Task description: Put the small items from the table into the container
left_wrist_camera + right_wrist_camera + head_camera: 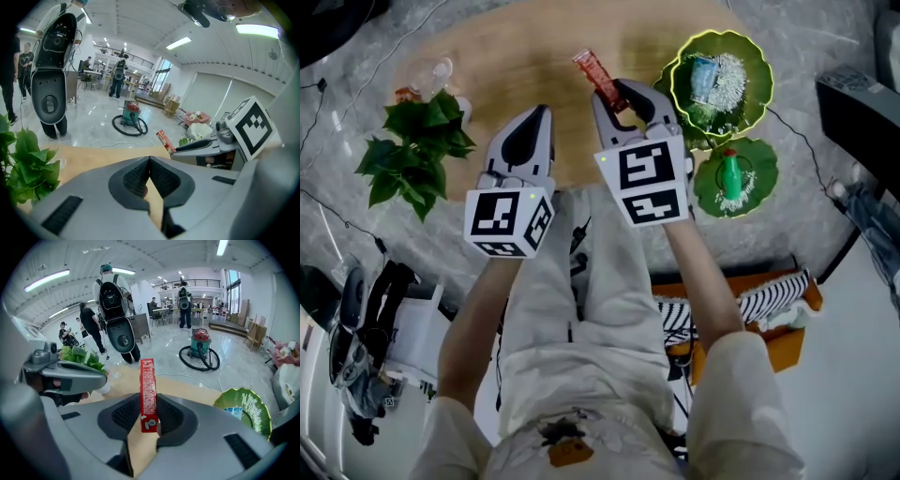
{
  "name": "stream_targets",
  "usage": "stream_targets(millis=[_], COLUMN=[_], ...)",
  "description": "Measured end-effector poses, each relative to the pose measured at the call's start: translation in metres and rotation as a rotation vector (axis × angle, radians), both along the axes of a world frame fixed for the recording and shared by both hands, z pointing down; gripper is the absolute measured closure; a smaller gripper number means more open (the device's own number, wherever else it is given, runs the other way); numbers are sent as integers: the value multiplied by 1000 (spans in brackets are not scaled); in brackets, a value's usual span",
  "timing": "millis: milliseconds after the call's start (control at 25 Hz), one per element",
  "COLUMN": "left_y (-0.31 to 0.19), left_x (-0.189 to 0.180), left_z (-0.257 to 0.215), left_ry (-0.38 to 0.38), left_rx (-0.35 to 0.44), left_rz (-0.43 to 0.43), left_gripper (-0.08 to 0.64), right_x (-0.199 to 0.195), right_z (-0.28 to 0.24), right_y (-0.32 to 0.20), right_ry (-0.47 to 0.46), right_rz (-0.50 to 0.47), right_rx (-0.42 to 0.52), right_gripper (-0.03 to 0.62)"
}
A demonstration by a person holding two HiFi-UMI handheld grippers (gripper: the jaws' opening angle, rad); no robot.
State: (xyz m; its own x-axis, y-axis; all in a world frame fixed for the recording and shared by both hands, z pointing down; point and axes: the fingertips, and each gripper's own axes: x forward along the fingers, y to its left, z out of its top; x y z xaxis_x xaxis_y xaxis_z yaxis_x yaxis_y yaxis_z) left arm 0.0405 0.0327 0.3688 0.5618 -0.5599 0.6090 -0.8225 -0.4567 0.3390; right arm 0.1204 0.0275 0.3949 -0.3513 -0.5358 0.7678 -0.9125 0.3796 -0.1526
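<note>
My right gripper point(617, 97) point(149, 416) is shut on a long red snack packet point(148, 391) point(596, 77), which sticks up out of the jaws above the wooden table point(516, 56). The large green leaf-shaped dish point(752, 66) point(255, 405) lies to its right and holds a light blue packet point(704, 77) point(233, 411) and a white item. A smaller green dish point(759, 183) below it holds a green bottle point(730, 176). My left gripper point(532, 129) point(149, 174) hangs to the left over the table's near edge, its jaws shut with nothing between them.
A potted green plant point(417, 141) point(26, 164) stands at the table's left edge beside a clear glass point(434, 73). An orange box with striped cloth point(769, 305) sits on the floor near the person's legs. Cables and a vacuum cleaner point(201, 350) lie on the grey floor beyond.
</note>
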Motion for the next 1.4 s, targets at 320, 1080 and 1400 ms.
stream_targets(millis=[320,1080,1400], left_y=[0,3,8], left_x=[18,66,97], left_z=[-6,-4,-8], left_ry=[4,-1,-4], left_rx=[5,-1,5], left_rz=[39,143,209], left_gripper=[560,560,560], right_x=[7,69,102], right_z=[-42,-86,-97], right_y=[-5,5,24], right_ry=[-27,-15,-2], right_rz=[10,128,166], right_rx=[55,133,144], right_gripper=[482,482,482])
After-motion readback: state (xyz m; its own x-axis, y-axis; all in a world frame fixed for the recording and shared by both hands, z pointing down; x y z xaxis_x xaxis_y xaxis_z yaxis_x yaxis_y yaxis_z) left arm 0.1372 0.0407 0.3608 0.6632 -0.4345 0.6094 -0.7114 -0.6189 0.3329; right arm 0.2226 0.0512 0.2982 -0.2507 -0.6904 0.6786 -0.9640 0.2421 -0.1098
